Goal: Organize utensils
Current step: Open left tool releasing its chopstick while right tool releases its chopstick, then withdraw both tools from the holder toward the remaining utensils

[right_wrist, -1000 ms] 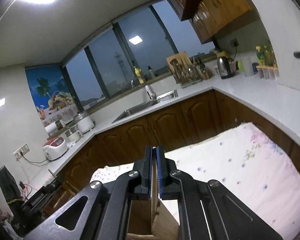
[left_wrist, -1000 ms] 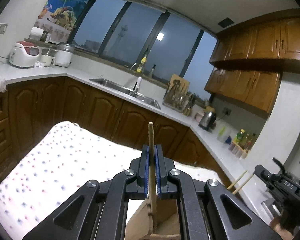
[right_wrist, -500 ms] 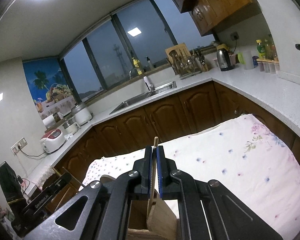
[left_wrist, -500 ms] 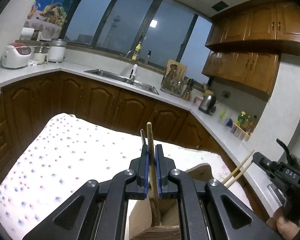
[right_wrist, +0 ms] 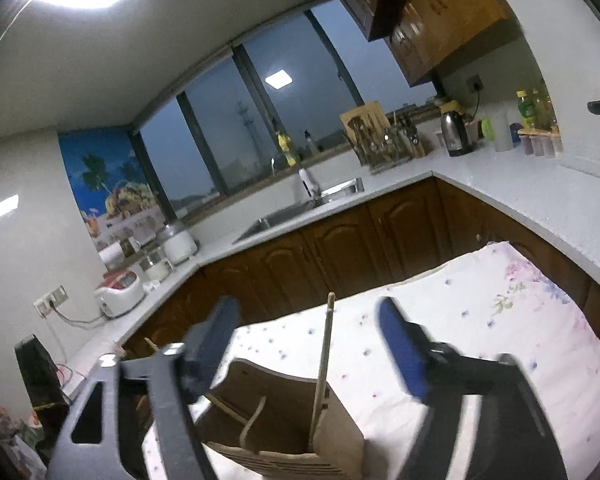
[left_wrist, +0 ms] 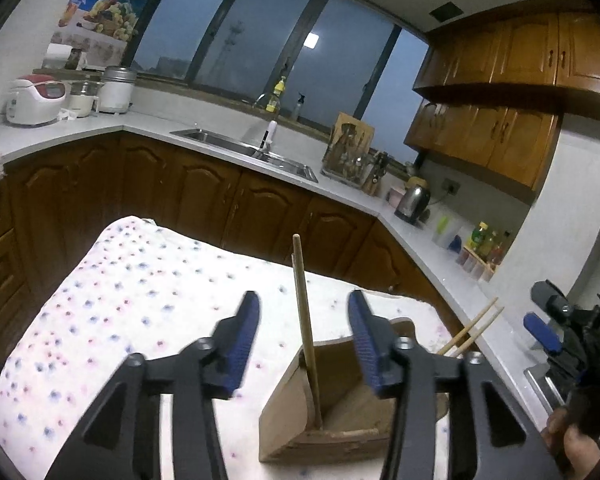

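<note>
A wooden utensil holder (left_wrist: 332,400) stands on the flower-print tablecloth (left_wrist: 140,300), right below both grippers; it also shows in the right wrist view (right_wrist: 284,420). My left gripper (left_wrist: 304,340) is open, its blue pads either side of a pair of wooden chopsticks (left_wrist: 306,320) standing upright in the holder. My right gripper (right_wrist: 308,344) is open too, with another pair of chopsticks (right_wrist: 324,360) standing free in the holder between its pads. More chopsticks (left_wrist: 470,330) lean out at the holder's right side, near the other gripper body (left_wrist: 568,328).
The cloth-covered table (right_wrist: 500,320) fills the foreground. Behind it run brown cabinets (left_wrist: 204,192) under a white counter with a sink (left_wrist: 244,148), rice cooker (left_wrist: 34,98), utensil rack (left_wrist: 348,152) and kettle (left_wrist: 414,200). Bottles (left_wrist: 484,244) stand at the right.
Both grippers were shut on chopsticks; both have now opened wide. The chopsticks stand free in the holder.
</note>
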